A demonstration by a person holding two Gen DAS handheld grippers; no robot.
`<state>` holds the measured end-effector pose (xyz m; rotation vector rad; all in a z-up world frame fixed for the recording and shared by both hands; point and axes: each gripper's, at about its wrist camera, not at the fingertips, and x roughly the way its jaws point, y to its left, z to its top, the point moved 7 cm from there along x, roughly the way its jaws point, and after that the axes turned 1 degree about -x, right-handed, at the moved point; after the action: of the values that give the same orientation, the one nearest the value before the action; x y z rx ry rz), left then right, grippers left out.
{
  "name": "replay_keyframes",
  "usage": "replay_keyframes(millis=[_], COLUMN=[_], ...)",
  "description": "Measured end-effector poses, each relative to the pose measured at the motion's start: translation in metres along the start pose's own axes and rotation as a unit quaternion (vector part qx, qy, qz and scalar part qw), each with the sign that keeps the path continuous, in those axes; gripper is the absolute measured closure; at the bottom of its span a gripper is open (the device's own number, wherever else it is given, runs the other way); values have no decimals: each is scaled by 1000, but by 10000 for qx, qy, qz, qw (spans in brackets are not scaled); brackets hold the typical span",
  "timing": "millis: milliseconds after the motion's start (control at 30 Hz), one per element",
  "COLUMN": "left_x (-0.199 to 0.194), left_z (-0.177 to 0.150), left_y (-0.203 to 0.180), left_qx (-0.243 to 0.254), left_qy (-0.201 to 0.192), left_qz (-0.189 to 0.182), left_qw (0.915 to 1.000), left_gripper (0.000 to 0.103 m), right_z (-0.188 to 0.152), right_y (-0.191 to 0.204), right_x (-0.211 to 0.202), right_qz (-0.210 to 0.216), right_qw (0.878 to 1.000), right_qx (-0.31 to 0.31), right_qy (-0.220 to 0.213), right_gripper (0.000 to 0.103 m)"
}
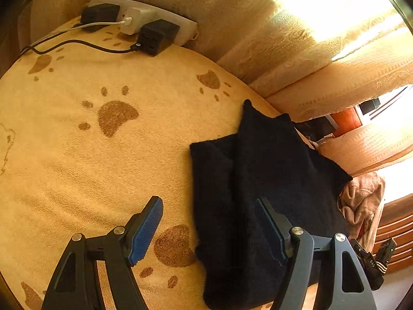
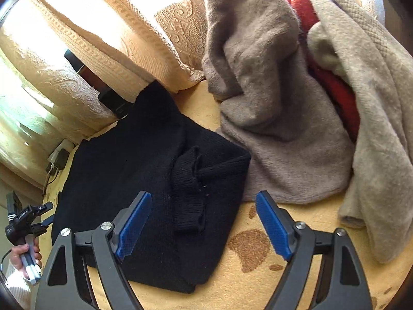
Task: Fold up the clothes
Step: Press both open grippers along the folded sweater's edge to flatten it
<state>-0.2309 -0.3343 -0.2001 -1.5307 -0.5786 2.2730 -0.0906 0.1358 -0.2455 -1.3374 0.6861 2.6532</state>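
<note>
A black knitted sweater (image 1: 268, 180) (image 2: 124, 160) lies partly folded on a yellow paw-print blanket (image 1: 90, 168), its ribbed collar (image 2: 188, 196) turned up. My left gripper (image 1: 209, 222) hovers open over the sweater's left edge, one finger above the blanket and the other above the knit. Over the sweater's collar side my right gripper (image 2: 204, 206) stands open, with nothing pressed between its blue pads (image 2: 134, 227). In the right wrist view a hand (image 2: 23, 255) holds the left gripper (image 2: 25, 219) at the far left edge.
A heap of clothes sits beside the sweater: a grey-brown fleece (image 2: 271, 108), a red garment (image 2: 338, 90) and a beige towel (image 2: 382, 134). A power strip with chargers and cables (image 1: 144, 25) lies at the blanket's far edge. Patterned cushions (image 1: 284, 46) line the back.
</note>
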Motion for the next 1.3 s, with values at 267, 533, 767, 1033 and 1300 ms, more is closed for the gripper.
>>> replay_keyframes(millis=[267,533,767,1033,1300], left_x=[1,-27,-24,-16,-11], left_z=[-12,-71,-123,-116,-118], left_y=[0,-43,-56,-41,-48], left_qx=[189,1809,2188,1543,1707], left_qy=[184,161,548,632,759], left_qz=[215,639,512,284,336], left_qw=[9994,9813,9729,9856,9818], left_gripper=[27,27,27,27,23], right_z=[-2,-33,-64,-53,-56], right_y=[16,59,68,58,70], right_x=[10,-31,-20,-11,4], right_qz=[-451,-604,94,258,-300], right_qw=[9985,9862,9912,9906,9769], right_qx=[-211,-1536,-1228,-1123,-1760], right_qy=[243,-119,485,733,1178], right_gripper=[16,16,29,31,32])
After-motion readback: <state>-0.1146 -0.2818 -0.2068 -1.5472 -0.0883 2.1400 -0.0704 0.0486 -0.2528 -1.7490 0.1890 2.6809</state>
